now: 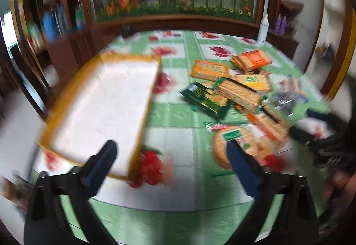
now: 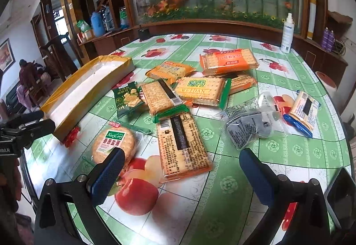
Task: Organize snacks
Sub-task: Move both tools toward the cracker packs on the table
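Several snack packets lie scattered on the table. A round cracker pack (image 2: 113,144) (image 1: 235,144) lies nearest, with a long cracker pack (image 2: 181,144) face down beside it. A green Weidan pack (image 2: 201,90), a dark green pack (image 2: 128,98) (image 1: 205,99) and an orange pack (image 2: 229,61) (image 1: 253,59) lie farther back. A shallow yellow-rimmed white box (image 1: 104,109) (image 2: 86,89) sits at the left. My left gripper (image 1: 171,147) is open and empty, hovering between box and snacks. My right gripper (image 2: 180,156) is open and empty above the long pack.
The round table has a green-and-white fruit-print cloth (image 2: 233,184). A clear bag with grey contents (image 2: 249,127) and a small blue-edged pack (image 2: 304,109) lie at the right. A white spray bottle (image 2: 287,33) stands at the far edge. A dark phone (image 2: 340,196) lies near right.
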Demonstrator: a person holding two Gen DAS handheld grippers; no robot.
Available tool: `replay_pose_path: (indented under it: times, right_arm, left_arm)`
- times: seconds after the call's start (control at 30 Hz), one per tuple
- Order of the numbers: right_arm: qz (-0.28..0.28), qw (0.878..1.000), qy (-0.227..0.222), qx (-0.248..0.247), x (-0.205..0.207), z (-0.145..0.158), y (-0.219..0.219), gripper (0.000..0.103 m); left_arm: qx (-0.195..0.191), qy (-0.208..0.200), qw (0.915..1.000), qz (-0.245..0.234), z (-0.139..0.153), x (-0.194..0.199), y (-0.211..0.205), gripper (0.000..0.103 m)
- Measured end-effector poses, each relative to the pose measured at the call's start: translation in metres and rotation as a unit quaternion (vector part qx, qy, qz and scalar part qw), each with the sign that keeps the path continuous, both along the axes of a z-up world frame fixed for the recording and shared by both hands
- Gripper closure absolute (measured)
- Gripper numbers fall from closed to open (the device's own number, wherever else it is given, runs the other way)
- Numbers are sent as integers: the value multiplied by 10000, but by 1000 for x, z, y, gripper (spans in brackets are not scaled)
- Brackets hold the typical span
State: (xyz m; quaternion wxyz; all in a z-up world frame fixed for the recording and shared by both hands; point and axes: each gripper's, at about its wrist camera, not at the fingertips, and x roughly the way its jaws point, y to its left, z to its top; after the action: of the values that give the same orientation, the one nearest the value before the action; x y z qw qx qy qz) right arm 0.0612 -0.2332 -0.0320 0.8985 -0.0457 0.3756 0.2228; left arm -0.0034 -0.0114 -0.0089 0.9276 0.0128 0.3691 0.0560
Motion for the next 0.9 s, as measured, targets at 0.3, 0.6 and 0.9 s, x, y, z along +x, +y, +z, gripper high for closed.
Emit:
replay_pose_path:
  times: [0.3,0.6,0.9]
  right_arm:
    - [130,9998,-34,-119,7,-4,1,0]
    - [278,9992,-4,-289,17,-9,5,0]
    - [448,9984,69,-351,29,-20,10,0]
  left_arm:
    - [-268,191,9993,-148,-12,19,-17,9]
    - [-190,360,9992,-7,-22,32,-38,9]
    - [-397,703,9967,-58,-41,46,-53,8]
